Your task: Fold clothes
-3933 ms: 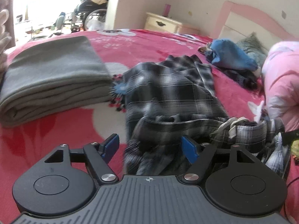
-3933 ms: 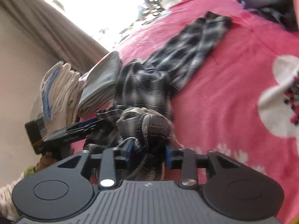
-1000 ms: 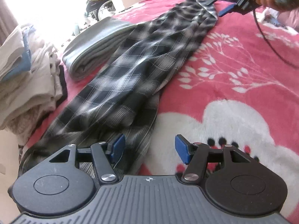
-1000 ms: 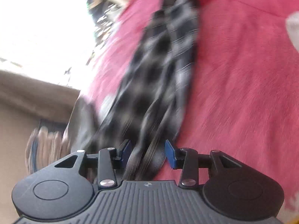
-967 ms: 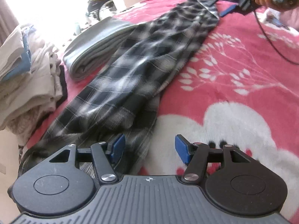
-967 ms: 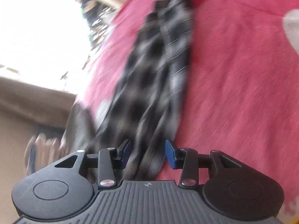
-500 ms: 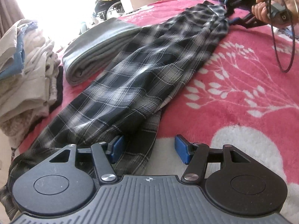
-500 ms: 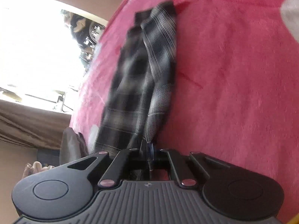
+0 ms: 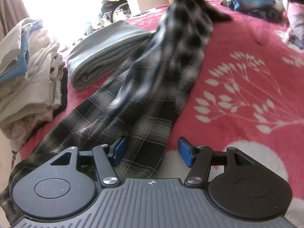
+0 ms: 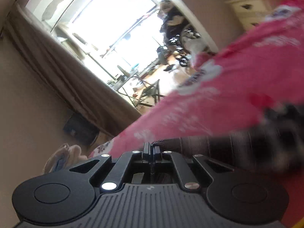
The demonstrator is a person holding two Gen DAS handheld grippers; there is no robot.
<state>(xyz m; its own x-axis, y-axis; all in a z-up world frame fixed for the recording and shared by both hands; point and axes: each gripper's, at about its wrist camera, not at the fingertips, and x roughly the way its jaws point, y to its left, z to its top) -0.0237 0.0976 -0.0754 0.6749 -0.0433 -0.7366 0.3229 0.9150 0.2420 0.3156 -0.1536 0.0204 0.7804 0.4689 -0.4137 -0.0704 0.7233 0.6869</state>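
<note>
Dark plaid trousers [image 9: 144, 102] lie lengthwise on the pink flowered bedspread [image 9: 247, 79]. Their far end is lifted off the bed and blurred, rising toward the top of the left wrist view. My left gripper [image 9: 150, 152] is open low over the near end, its left blue pad over the cloth and its right pad over the bedspread. In the right wrist view my right gripper [image 10: 151, 150] is shut on a thin edge of the plaid trousers [image 10: 256, 150], which trail off blurred to the right above the bedspread [image 10: 237, 87].
A folded grey blanket [image 9: 106, 55] lies left of the trousers, and a stack of pale folded clothes [image 9: 28, 76] sits at the far left. Blue clothes [image 9: 248, 0] lie at the head of the bed. Beyond are a bright window [image 10: 114, 28], a brown curtain [image 10: 62, 79] and a nightstand [image 10: 248, 11].
The right gripper shut on the far trouser end and lifted it, swinging up and rolling. The far part of the trousers now hangs raised; the left gripper has barely shifted.
</note>
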